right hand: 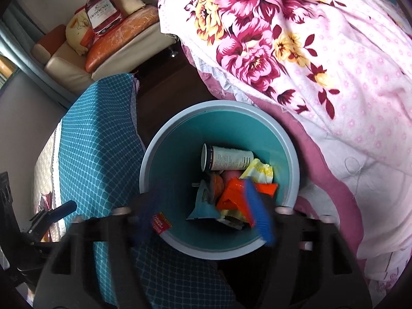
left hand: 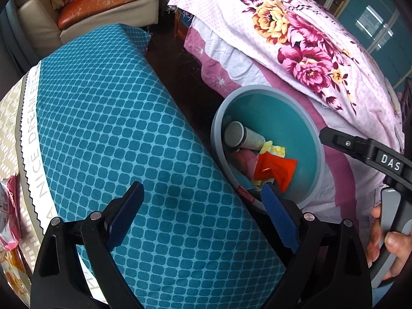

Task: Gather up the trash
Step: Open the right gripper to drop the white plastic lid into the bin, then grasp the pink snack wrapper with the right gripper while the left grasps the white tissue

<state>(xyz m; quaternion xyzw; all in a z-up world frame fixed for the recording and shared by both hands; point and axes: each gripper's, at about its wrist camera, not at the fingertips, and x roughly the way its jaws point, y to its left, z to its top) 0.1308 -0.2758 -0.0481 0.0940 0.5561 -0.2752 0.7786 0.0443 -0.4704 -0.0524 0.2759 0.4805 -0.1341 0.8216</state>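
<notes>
A grey bin with a teal inside (left hand: pixel 296 108) (right hand: pixel 175 139) stands on the floor between a table and a bed. In it lie a white paper cup (left hand: pixel 244 135) (right hand: pixel 226 158), an orange wrapper (left hand: pixel 276 171) (right hand: pixel 231 195), a yellow-white crumpled paper (right hand: pixel 260 171) and other scraps. My left gripper (left hand: pixel 203 211) is open and empty above the table's teal cloth, left of the bin. My right gripper (right hand: pixel 203 213) is open, blurred, right above the bin's near rim; it also shows in the left wrist view (left hand: pixel 365 152).
The table with the teal patterned cloth (left hand: pixel 116 134) (right hand: pixel 97 144) is left of the bin. A bed with a pink floral sheet (left hand: pixel 296 31) (right hand: pixel 309 51) is right of it. A sofa with cushions (left hand: pixel 103 2) (right hand: pixel 103 38) stands behind. A pink wrapper (left hand: pixel 7 206) lies at the table's far left.
</notes>
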